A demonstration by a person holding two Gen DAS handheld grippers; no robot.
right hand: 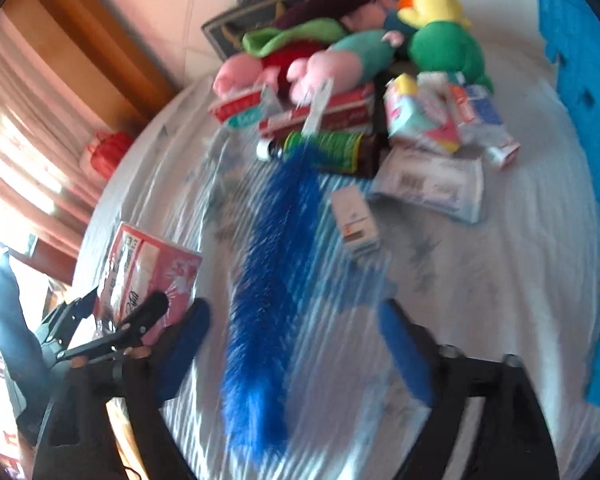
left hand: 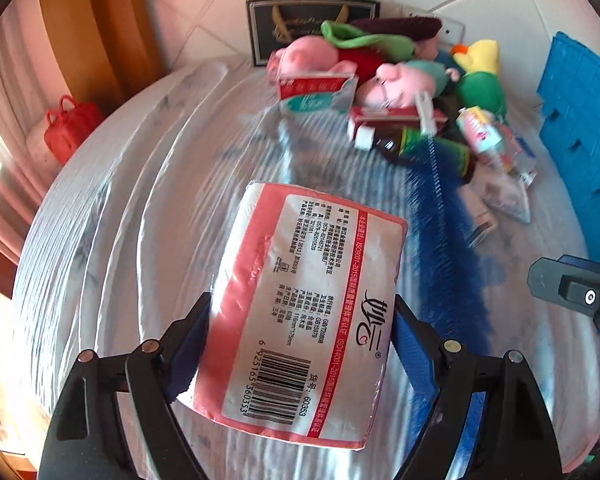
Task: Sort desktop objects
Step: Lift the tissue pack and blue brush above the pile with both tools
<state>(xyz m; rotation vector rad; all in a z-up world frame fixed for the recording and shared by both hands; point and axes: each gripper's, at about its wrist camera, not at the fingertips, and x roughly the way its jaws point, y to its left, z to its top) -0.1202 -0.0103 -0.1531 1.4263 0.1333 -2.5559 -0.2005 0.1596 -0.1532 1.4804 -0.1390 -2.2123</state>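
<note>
Left tool (left hand: 304,328) clamps tissue pack (left hand: 304,304), held above bench (left hand: 100,240). Right tool (right hand: 296,344) gapes empty over blue brush (right hand: 276,264). Toy-and-box heap (right hand: 360,80) unsorted; most work remains.

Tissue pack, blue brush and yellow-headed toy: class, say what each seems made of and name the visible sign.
Tissue pack: soft paper in a thin glossy plastic wrap; the film creases and shines over the print.
Blue brush: probably plastic bristles, matte; fine dense strands, blurred here.
Yellow-headed toy: plush fabric, matte and fuzzy, with soft rounded edges.
</note>
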